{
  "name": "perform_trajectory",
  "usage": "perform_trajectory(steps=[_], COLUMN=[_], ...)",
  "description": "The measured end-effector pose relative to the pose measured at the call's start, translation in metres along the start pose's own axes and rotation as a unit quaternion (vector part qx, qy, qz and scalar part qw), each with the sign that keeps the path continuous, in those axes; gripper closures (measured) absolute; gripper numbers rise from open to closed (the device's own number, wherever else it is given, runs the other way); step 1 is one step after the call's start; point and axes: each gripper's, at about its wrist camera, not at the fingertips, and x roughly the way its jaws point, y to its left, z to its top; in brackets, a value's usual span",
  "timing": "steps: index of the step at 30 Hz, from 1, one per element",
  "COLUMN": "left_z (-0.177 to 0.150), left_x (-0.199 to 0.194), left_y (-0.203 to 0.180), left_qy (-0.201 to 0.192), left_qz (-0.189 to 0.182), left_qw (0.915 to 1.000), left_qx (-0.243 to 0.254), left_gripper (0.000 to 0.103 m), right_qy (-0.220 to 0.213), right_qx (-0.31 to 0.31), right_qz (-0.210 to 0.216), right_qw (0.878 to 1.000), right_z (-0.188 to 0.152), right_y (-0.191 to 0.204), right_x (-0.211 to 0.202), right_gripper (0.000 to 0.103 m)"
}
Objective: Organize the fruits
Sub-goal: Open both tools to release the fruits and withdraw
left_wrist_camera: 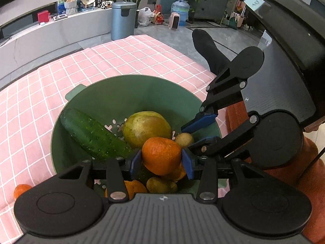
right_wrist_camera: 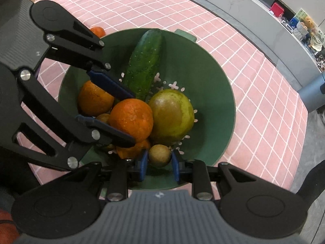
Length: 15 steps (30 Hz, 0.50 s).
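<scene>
A green colander bowl (left_wrist_camera: 130, 93) (right_wrist_camera: 219, 93) holds a cucumber (left_wrist_camera: 93, 135) (right_wrist_camera: 145, 63), a yellow-green mango (left_wrist_camera: 146, 128) (right_wrist_camera: 172, 116), several oranges and small brown fruits. My left gripper (left_wrist_camera: 161, 159) (right_wrist_camera: 130, 116) is shut on an orange (left_wrist_camera: 161, 154) (right_wrist_camera: 132, 118), its blue pads against both sides. My right gripper (right_wrist_camera: 159, 163) (left_wrist_camera: 192, 135) has its pads on either side of a small brown fruit (right_wrist_camera: 159, 155) (left_wrist_camera: 184, 139); contact is unclear.
The bowl stands on a pink checked tablecloth (left_wrist_camera: 61, 85) (right_wrist_camera: 264, 101). Another orange (left_wrist_camera: 21, 190) (right_wrist_camera: 98, 31) lies on the cloth outside the bowl. A leg in a black sock (left_wrist_camera: 209, 48) and a grey bin (left_wrist_camera: 123, 20) are beyond the table.
</scene>
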Motion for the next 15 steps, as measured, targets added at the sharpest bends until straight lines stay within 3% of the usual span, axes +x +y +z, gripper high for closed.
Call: perform_trajectory(steps=[11, 13, 15], left_z=[-0.001, 0.0, 0.002], left_x=[-0.022, -0.032, -0.041], left_y=[0.002, 0.0, -0.002], left_qy=[-0.014, -0.023, -0.034], left_qz=[-0.007, -0.007, -0.004], left_qw=[0.9997, 0.9996, 0.9993], left_qx=[-0.017, -0.013, -0.01], left_gripper=[0.041, 0.041, 0.041], right_qy=[0.006, -0.001, -0.007], right_qx=[-0.003, 0.002, 0.007], right_qz=[-0.022, -0.026, -0.031], right_qw=[1.0, 1.0, 0.999], right_z=[0.003, 0.002, 0.002], right_y=[0.0, 0.003, 0.006], right_x=[-0.012, -0.021, -0.03], right_gripper=[0.079, 0.07, 0.069])
